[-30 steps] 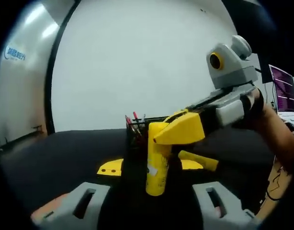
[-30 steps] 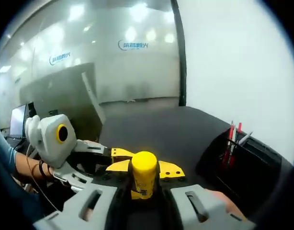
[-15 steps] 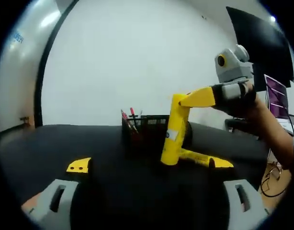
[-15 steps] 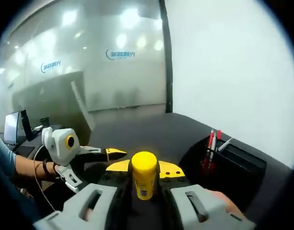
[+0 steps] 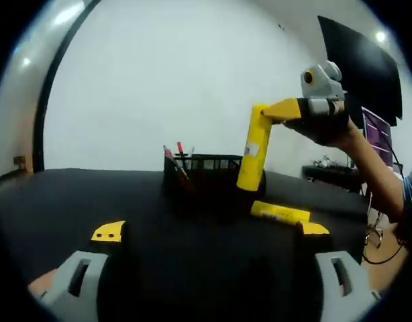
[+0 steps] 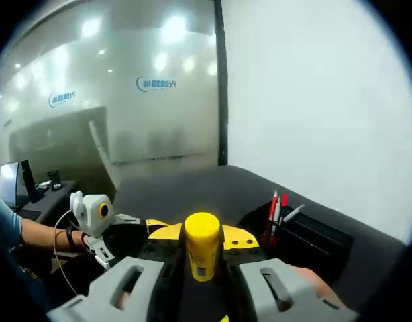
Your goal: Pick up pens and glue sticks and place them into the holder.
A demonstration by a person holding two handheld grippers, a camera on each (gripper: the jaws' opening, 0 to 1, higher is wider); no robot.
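Right gripper clamped on upright yellow glue stick, raised just near-right of black mesh holder; left gripper jaws apart, holding nothing.

Even overhead lighting, with ceiling lamps glaring off the hazy glass wall; the black table swallows detail, and fisheye bending blurs the edges.

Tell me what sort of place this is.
Probably an office or lab: a frosted glass wall with a logo, computer screens at the side, and a black-covered table with a mesh pen holder.
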